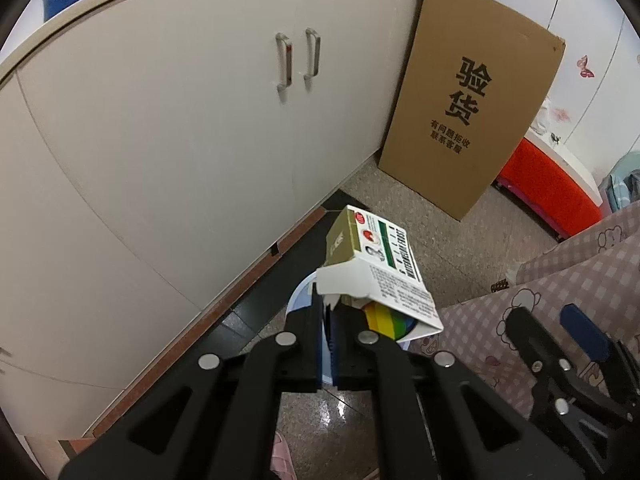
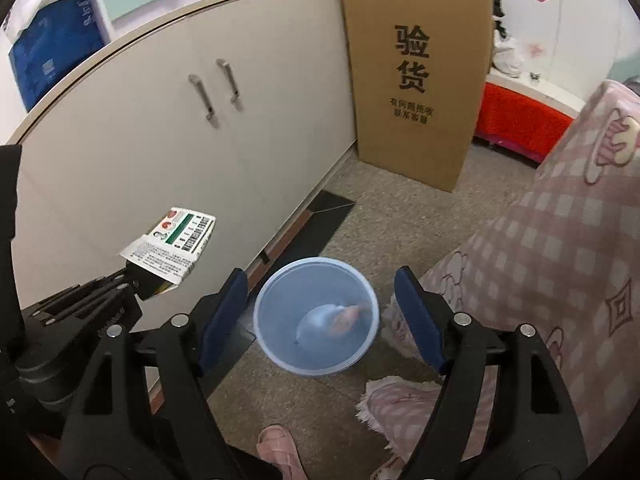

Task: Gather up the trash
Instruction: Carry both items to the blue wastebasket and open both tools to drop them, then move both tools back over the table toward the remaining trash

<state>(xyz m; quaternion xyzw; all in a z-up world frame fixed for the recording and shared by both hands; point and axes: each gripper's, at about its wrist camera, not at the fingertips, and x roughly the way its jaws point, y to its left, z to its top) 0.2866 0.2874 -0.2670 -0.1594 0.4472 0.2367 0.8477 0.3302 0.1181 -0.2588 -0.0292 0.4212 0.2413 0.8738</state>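
Pinching torn cardboard box [image 1: 384, 276].

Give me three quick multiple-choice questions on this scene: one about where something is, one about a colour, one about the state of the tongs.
1. Where does the big cardboard box stand?
A. against the cabinet's end
B. inside the bucket
C. on the bed

2. What colour is the bucket?
A. red
B. pale blue
C. black

3. How are the left tongs?
A. wide open, empty
B. shut on the small carton
C. shut on a slipper

Answers: 1 A, it stands on the floor beside the cabinet; 2 B, translucent blue walls; 3 B, the carton's torn end sits between the pads.
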